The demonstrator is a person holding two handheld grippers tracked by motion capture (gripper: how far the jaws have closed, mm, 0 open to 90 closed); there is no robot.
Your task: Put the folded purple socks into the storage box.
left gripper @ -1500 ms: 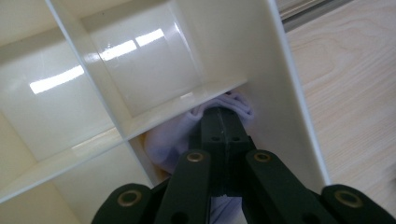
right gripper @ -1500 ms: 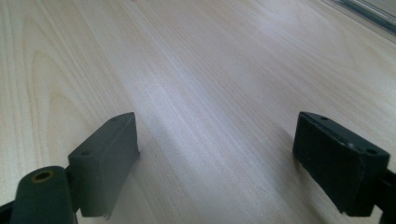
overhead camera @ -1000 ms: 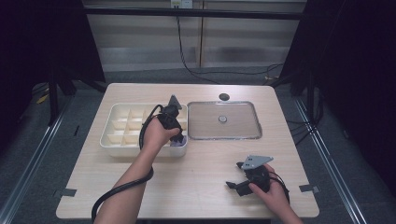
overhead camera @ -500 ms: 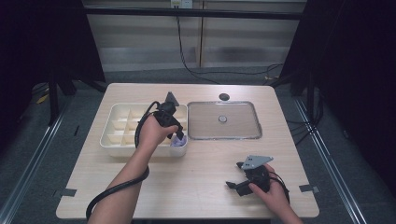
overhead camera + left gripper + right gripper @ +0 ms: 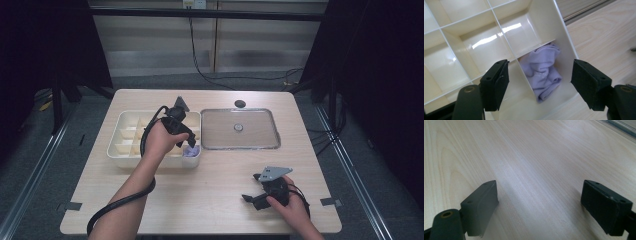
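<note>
A crumpled lilac cloth [image 5: 541,72] lies in the near right corner compartment of a white divided box [image 5: 486,45]. My left gripper [image 5: 540,75] hovers just above it. Its jaws have just been opening and now stand wide, with the cloth below the gap and neither pad touching it. From above, the left gripper [image 5: 186,142] slants down over the cloth [image 5: 191,151] at the box's [image 5: 120,150] right end. My right gripper [image 5: 251,186] rests low near the table's front right, open; between its jaws [image 5: 539,195] is bare wood.
A shallow metal tray [image 5: 240,147] sits right of the box with a small round piece [image 5: 238,127] in its middle. A black round hole or cap [image 5: 240,104] lies behind it. The left gripper's cable loops past the forearm to the front edge.
The left gripper's jaws have opened and let the lilac cloth go into the corner compartment. The hand has drawn back and up a little. The right hand has kept still.
</note>
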